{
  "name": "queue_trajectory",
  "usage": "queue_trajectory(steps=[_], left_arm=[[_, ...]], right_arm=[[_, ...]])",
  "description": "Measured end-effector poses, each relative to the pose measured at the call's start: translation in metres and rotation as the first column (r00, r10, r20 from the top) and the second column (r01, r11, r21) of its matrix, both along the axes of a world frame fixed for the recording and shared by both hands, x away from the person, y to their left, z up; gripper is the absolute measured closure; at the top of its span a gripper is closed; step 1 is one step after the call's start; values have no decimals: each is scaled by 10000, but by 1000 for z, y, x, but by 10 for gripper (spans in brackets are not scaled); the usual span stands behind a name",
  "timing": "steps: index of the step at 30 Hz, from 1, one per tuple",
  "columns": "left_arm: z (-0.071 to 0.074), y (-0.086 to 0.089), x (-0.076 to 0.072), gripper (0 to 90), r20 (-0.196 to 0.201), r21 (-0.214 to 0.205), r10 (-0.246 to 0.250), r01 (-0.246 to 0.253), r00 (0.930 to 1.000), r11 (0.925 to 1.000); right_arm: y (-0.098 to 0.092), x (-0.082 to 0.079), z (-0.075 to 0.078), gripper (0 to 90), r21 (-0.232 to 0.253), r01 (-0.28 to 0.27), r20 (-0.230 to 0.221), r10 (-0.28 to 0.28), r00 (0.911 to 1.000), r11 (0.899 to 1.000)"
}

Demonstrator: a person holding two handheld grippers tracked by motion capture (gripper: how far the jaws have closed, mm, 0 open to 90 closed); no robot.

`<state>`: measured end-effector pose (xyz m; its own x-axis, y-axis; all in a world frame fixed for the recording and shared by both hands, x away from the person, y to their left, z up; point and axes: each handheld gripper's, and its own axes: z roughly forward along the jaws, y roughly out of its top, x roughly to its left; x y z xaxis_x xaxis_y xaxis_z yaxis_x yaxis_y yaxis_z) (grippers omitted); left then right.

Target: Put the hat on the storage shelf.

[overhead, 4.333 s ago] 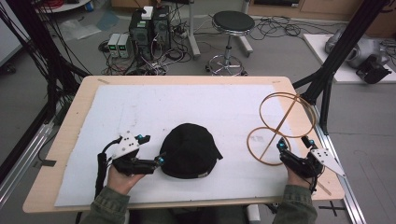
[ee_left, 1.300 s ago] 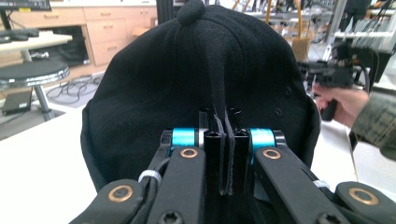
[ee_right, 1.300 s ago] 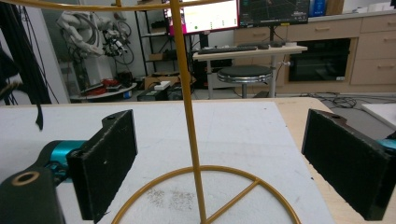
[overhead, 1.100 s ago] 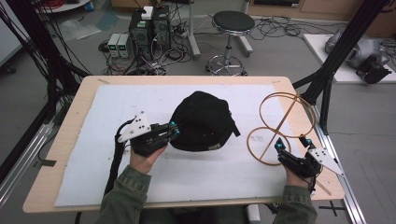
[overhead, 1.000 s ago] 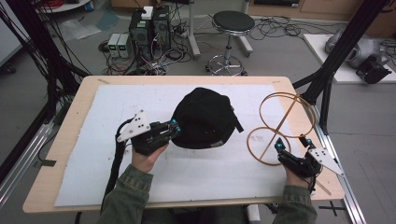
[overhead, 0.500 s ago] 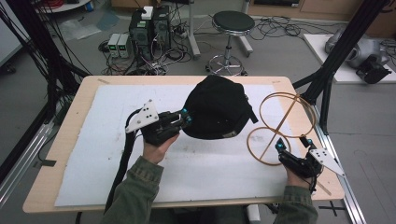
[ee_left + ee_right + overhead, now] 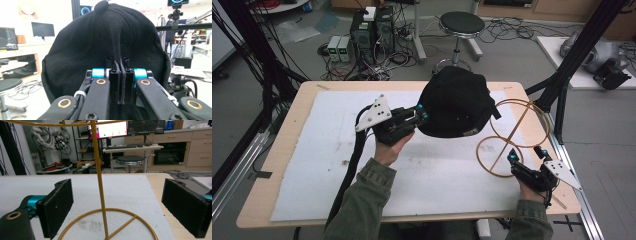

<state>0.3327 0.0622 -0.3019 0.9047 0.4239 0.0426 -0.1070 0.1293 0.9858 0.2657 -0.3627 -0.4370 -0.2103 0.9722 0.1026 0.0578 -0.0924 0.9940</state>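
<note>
One black cap, one gold stand

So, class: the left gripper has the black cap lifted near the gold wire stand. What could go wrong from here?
1. The left gripper pinches only a thin fold of the black cap, so the cap might slip free.
2. The gold wire stand looks light, and the right gripper is open around its upright rod without clamping it, so a bump from the cap could tip or shift the stand.
</note>
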Motion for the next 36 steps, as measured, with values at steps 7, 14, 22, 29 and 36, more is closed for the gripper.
queue_trajectory(steps=[7,14,22,29,36], left_arm=[[9,-21,3,879,198,-58,-469,470,9987,9989],[20,-38,9,879,369,-101,-737,741,9966,9972],[28,-60,15,879,469,-56,-962,966,9943,9953],[33,-77,20,879,532,-81,-1177,1183,9916,9929],[33,-93,24,879,502,-111,-1421,1428,9886,9897]], right_arm=[[-2,0,0,96,-18,15,2,-15,10000,10000],[-2,-1,-1,96,62,40,-17,-39,10000,10000],[-3,-1,0,96,67,-9,-14,9,10000,10000],[-4,-1,-1,96,139,9,22,-9,10000,9999],[-6,-2,-1,96,158,35,14,-35,10000,9999]])
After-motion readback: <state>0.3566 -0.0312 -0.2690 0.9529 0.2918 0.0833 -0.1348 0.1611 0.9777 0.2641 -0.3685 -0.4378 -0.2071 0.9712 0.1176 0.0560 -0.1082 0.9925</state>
